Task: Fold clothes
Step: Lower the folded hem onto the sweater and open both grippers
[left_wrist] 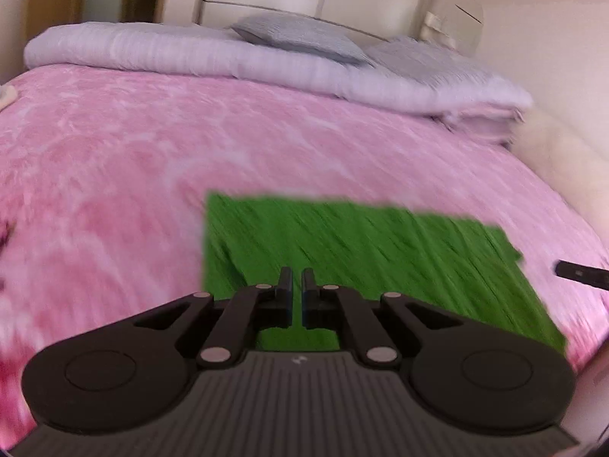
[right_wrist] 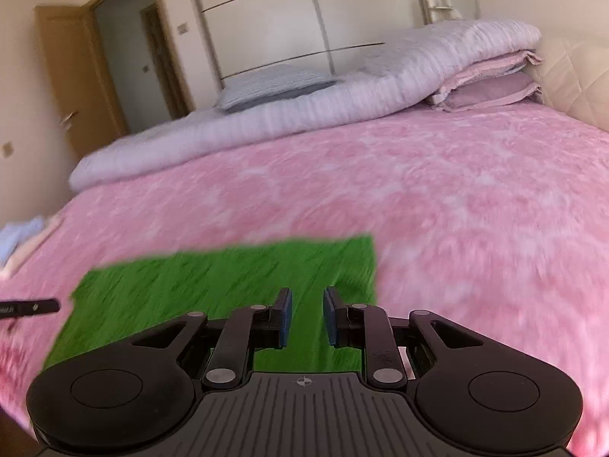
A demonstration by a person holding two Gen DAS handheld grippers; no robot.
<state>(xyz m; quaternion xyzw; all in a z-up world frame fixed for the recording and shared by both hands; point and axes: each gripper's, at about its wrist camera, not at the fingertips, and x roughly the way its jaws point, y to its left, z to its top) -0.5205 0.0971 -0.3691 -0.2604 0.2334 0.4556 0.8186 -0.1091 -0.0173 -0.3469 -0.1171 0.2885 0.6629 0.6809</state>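
A green folded garment (left_wrist: pixel 361 251) lies flat on the pink bedspread (left_wrist: pixel 114 144); it also shows in the right wrist view (right_wrist: pixel 228 278). My left gripper (left_wrist: pixel 297 285) hovers over its near left part, the jaws nearly together with a thin gap and nothing between them. My right gripper (right_wrist: pixel 307 304) hovers over its near right part, the jaws slightly apart and empty. A tip of the right gripper shows at the left view's right edge (left_wrist: pixel 578 272); a tip of the left gripper shows at the right view's left edge (right_wrist: pixel 30 306). Both views are motion-blurred.
A rolled lilac duvet (left_wrist: pixel 228 53) with grey pillows (left_wrist: pixel 300 34) lies along the far side of the bed. Pink pillows (right_wrist: pixel 495 83) stack by the headboard (right_wrist: pixel 571 87). Light clothes (right_wrist: pixel 19 243) lie at the bed's left edge. A wardrobe (right_wrist: pixel 304 19) and door (right_wrist: pixel 76 76) stand behind.
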